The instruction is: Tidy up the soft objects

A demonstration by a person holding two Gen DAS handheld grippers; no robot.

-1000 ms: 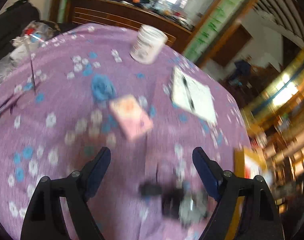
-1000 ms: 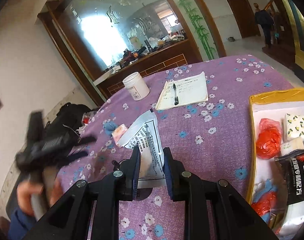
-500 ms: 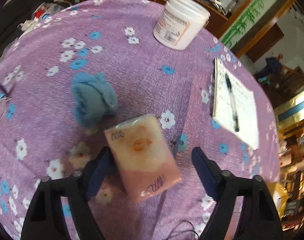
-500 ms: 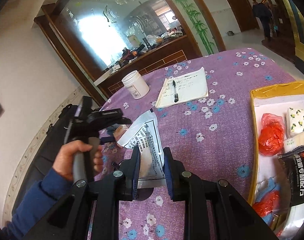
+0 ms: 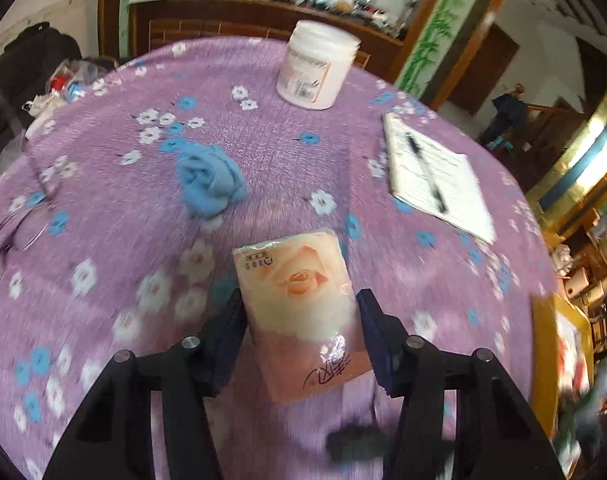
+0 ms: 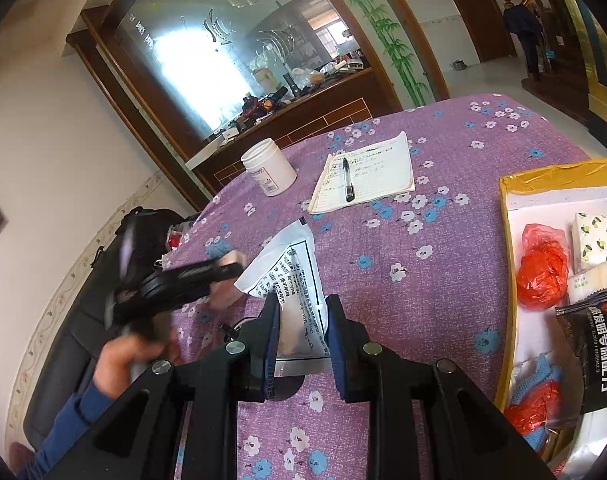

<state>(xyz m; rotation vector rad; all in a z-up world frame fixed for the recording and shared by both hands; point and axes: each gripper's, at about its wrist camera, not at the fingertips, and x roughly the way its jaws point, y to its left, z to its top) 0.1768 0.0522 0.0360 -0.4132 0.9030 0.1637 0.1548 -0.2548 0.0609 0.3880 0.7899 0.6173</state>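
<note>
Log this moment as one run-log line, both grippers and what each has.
left gripper: closing around tissue pack on tablecloth | right gripper: shut on white pouch | box: partly filled

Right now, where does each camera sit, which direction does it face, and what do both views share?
Left wrist: on the left gripper, facing down at the pink tissue pack between its closing fingers; only the gripper shows.
Right wrist: on the right gripper, facing across the table; its fingers hold a white pouch; the person's left hand and blue sleeve show.
Shared: white jar, notebook, tissue pack.
</note>
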